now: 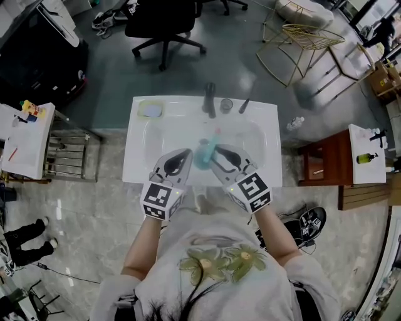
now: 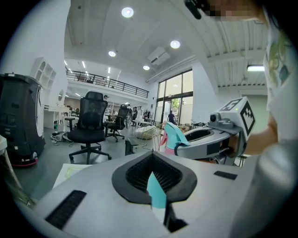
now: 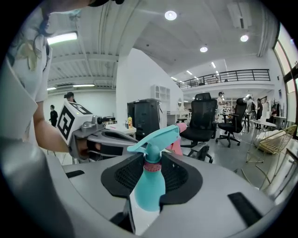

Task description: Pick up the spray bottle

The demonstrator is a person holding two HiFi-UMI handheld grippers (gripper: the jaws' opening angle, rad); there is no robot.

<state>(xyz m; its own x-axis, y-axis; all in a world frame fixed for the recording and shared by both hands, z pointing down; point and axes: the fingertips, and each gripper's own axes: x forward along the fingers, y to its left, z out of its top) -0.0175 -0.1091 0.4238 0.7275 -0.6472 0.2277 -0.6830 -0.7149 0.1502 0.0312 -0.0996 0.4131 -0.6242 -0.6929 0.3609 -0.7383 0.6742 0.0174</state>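
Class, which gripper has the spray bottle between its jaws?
The right gripper: the spray bottle stands between its jaws; the left gripper shows only a teal sliver.

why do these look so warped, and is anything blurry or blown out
Left and right gripper views: heavy fisheye bending, black vignetted corners, ceiling lamps blown out. Right gripper view: spray bottle sharp. Head view: bottle soft over the sink, glossy floor glare.

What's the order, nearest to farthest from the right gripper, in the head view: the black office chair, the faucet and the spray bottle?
1. Spray bottle: between the right gripper's fingers, over the sink.
2. Faucet: at the sink's back edge, beyond the bottle.
3. Black office chair: on the floor past the sink, toward the left.
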